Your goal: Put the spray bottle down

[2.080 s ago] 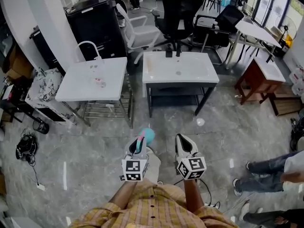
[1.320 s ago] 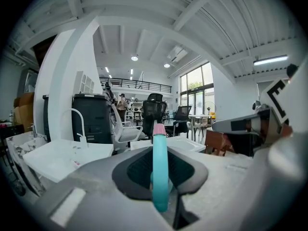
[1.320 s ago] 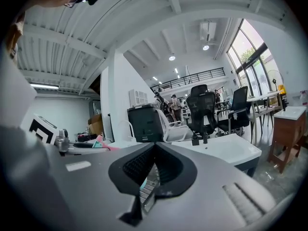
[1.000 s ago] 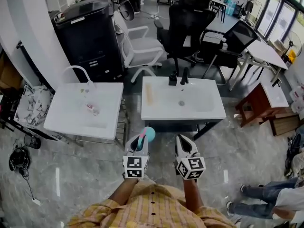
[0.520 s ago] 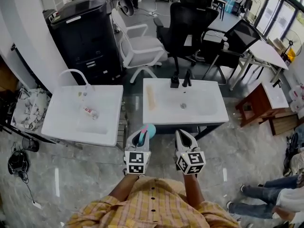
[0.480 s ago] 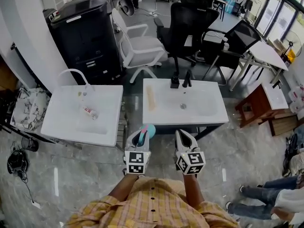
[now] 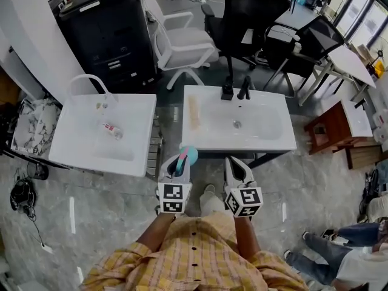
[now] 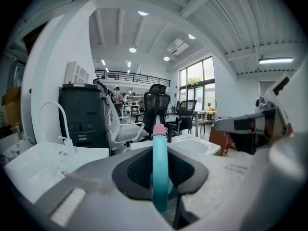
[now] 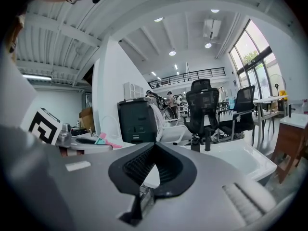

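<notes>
Grey stone floor runs under a white basin [image 7: 267, 139] with a black tap [image 7: 235, 90], and every place here is reckoned from that basin. Just short of its near edge, over the floor, the left gripper [image 7: 176, 167] is clamped on the spray bottle [image 7: 188, 156], teal with a pink tip. Beside it, also short of that edge, the right gripper [image 7: 238, 167] has its jaws together on nothing.

The bottle looks like smooth, stiff plastic (light if near empty, I judge, and apt to twist in the pads). The hold on its narrow part therefore seems sound.

Only the head view shows how near the bottle is to the basin. Only the left gripper view shows the pads pressing either side of the teal part, and only the right gripper view shows bare pads meeting.
</notes>
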{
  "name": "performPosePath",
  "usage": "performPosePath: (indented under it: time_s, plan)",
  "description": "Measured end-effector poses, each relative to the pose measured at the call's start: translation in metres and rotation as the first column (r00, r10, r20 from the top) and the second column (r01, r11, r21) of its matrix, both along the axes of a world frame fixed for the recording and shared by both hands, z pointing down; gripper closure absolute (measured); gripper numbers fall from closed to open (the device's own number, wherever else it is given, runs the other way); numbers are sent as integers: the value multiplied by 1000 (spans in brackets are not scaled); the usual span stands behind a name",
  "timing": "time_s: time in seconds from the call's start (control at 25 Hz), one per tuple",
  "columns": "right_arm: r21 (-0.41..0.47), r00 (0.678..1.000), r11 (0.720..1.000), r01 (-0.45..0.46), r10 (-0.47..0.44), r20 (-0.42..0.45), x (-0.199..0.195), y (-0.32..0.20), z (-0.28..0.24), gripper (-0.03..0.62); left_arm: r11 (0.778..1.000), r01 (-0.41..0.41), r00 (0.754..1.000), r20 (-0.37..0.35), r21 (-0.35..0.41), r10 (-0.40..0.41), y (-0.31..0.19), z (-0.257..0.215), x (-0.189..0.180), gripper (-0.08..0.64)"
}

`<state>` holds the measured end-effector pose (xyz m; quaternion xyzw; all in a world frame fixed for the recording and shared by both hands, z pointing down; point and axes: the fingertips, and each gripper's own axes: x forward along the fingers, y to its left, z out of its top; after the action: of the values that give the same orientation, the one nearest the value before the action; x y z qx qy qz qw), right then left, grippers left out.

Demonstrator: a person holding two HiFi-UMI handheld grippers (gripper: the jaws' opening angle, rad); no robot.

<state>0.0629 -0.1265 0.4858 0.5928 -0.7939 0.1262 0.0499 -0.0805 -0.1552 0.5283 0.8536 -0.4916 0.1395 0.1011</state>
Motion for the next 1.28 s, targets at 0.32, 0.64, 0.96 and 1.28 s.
performPosePath:
  time_s: [0.32,0.64,0.96,1.28]
  plan:
    - [-17,998,998,67,-67,3,9,-53,4,594,997,31,999,38,-72,-29,-37,22,14,499]
    - [-64,994,993,103,-101,36,29,-101,27,594,990,68,995,79,-122,-58,-83,43,32,499]
    - [-96,987,984,152,-146,68,36,-134,49,594,982,102,989,121,-158,-84,-118,65,39,499]
    - [-109,984,980,167,-159,78,44,-159,62,594,973,103,986,153,-205,-72,-139,89,49,499]
